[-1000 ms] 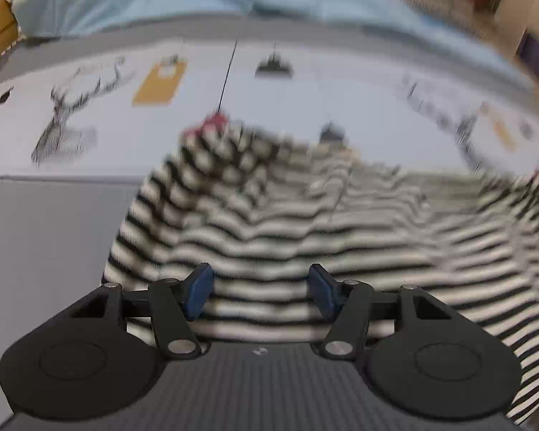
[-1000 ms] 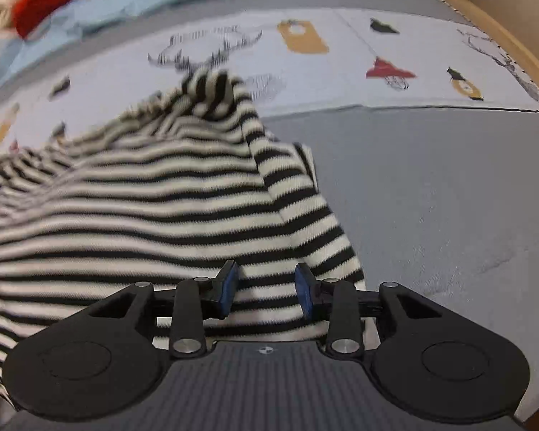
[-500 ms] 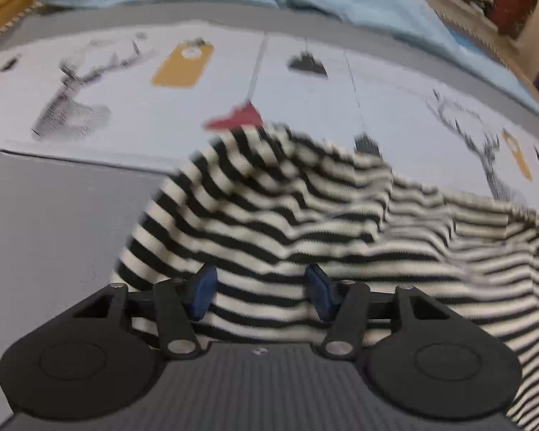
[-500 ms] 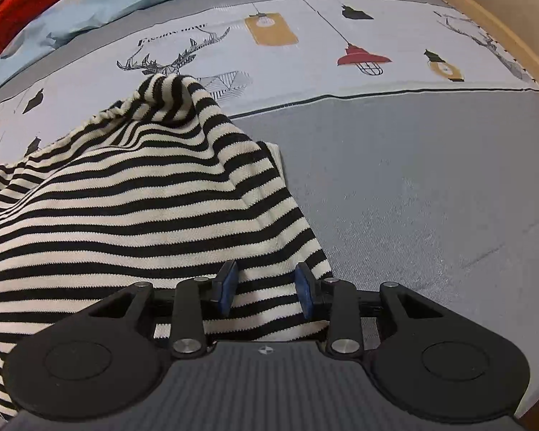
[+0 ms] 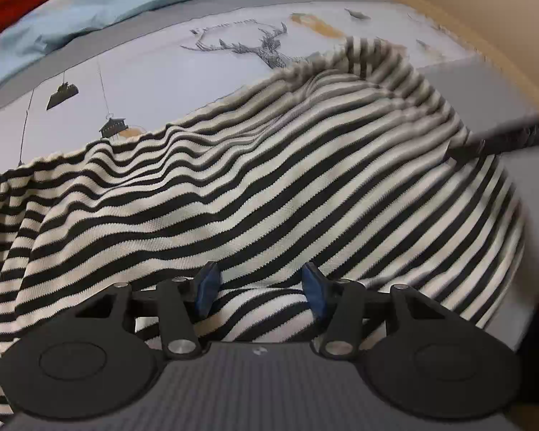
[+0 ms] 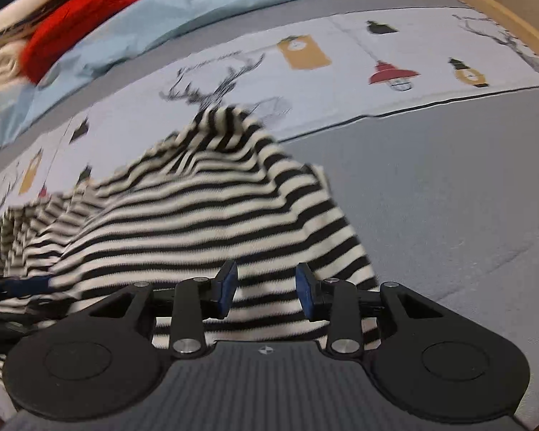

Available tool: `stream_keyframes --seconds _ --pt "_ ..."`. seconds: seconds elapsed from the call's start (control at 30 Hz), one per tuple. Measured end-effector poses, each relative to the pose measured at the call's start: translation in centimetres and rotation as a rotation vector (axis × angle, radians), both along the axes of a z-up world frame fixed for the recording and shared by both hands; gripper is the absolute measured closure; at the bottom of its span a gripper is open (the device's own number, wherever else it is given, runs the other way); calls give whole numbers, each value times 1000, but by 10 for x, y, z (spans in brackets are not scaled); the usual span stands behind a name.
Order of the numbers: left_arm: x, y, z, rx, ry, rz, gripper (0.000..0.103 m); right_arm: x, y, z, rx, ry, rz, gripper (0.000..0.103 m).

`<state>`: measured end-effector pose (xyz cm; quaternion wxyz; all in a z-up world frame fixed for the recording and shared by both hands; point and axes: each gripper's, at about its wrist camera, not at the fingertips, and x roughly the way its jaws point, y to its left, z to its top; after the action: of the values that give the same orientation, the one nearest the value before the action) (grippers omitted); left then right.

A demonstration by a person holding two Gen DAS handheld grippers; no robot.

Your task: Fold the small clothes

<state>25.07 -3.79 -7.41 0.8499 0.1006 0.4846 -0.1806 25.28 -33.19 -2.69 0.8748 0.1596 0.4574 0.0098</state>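
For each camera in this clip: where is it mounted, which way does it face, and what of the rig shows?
Left wrist: on the left gripper, looking down along its closing jaws at the black-and-white striped knit garment between them; the other gripper's tip intrudes at right.
Right wrist: on the right gripper, angled down at that garment's edge and the grey bedcover.
Shared: the garment and the deer-print sheet.

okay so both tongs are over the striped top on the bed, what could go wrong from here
1. The left tongs are closing with striped top bunched between the pads; they may pinch several layers and fold unevenly.
2. The fabric is rumpled and ridged, so creases could get folded in.
3. The right tongs show a gap around the cloth; that edge might slip.
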Motion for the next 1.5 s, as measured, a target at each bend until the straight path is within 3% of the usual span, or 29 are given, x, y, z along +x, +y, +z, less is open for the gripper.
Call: stream_keyframes --seconds 0.07,0.17,0.23,0.33,0.4,0.47,0.6,0.63,0.7,0.77,0.9,1.1,1.2,1.27,1.37,1.5 --pt "1 5 13 -34 -18 25 50 -3 4 2 -10 -13 26 66" --pt "-4 38 42 -150 -74 115 50 -8 15 13 7 -81 103 66" --pt "-4 58 51 -180 -59 178 50 -8 22 16 28 -100 164 66" --pt "1 90 36 -91 51 308 50 -3 41 7 -12 -35 250 65" --pt "4 109 11 -13 174 386 50 1 54 -11 -119 67 280 65" --pt "2 119 12 -48 171 391 50 1 58 -8 -144 55 280 63" --pt "-16 136 35 -115 80 418 50 -4 46 2 -57 19 189 63" --pt "-17 139 30 -105 106 423 50 -7 44 3 -55 18 176 63" --pt "-22 141 8 -14 207 433 49 -10 41 -10 -105 73 167 63" --pt "-34 142 21 -2 158 424 50 -14 40 -14 -114 77 177 63" --pt "-82 158 90 -124 -103 437 45 -37 39 11 -94 -8 131 63" --pt "-154 187 162 -167 -260 454 31 -72 50 41 -135 -139 89 63" --pt "-185 198 170 -196 -301 486 27 -81 59 48 -126 -164 72 62" --pt "-198 207 167 -201 -266 552 29 -91 68 54 -116 -190 79 62" --pt "-211 209 172 -160 -369 583 27 -103 90 61 -95 -233 95 62" --pt "-214 213 177 -178 -392 595 27 -117 134 69 -51 -289 181 66"
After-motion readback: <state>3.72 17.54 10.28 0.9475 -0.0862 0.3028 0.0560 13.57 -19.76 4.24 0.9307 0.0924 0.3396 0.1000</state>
